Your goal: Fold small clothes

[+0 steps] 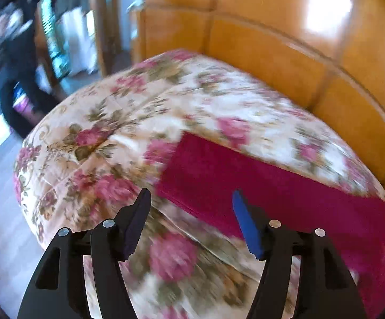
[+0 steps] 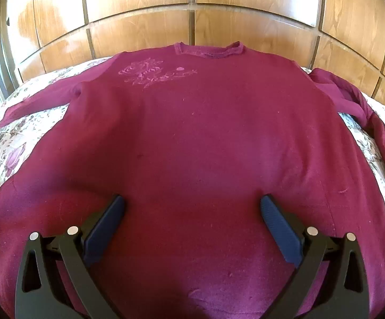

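A dark red long-sleeved sweater [image 2: 192, 138] lies spread flat on the bed, collar [image 2: 209, 50] at the far side, with a pink embroidered flower [image 2: 149, 73] on the chest. Its left sleeve [image 2: 38, 101] lies stretched out; its right sleeve [image 2: 373, 117] lies crumpled. My right gripper [image 2: 192, 207] is open and empty, above the sweater's lower body. My left gripper [image 1: 191, 199] is open and empty, over the floral cover beside the end of a sleeve [image 1: 245, 180]. The left wrist view is motion-blurred.
The bed has a floral cover [image 1: 107, 138] with pink roses. A wooden panelled headboard [image 2: 192, 13] runs along the far side. In the left wrist view, the bed's edge drops to the floor [image 1: 1, 212], with a person in dark clothes [image 1: 11, 61] standing beyond.
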Demonstrator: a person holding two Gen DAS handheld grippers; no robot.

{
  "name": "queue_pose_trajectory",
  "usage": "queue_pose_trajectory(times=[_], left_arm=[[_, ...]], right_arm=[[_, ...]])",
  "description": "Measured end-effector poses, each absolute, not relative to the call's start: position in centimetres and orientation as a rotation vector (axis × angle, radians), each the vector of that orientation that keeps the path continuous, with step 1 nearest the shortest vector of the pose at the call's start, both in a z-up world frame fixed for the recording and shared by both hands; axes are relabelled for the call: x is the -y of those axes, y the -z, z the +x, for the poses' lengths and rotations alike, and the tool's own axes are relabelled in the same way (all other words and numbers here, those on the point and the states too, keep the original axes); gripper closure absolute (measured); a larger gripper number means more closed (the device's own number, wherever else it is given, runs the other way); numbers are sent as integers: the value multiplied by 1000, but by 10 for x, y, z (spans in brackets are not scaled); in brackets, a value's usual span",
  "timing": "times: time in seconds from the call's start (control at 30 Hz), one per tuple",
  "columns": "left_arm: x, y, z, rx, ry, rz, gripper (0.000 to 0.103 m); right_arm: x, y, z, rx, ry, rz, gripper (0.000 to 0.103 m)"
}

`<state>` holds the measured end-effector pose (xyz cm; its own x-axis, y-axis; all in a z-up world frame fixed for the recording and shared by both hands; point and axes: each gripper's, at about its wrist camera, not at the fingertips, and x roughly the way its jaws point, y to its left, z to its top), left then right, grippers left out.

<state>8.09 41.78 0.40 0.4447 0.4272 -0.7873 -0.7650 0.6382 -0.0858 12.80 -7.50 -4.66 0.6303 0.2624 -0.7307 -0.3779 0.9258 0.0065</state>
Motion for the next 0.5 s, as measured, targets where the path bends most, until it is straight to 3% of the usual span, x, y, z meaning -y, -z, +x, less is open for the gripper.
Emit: queue_pose_trajectory(times=[0.2, 0.5], left_arm=[[-281, -17, 88, -775, -455, -311, 40], [-90, 10, 93, -829, -57, -143, 40]], right_arm=[[75, 46, 128, -815, -368, -151, 2], [112, 22, 116, -855, -371, -68, 2]])
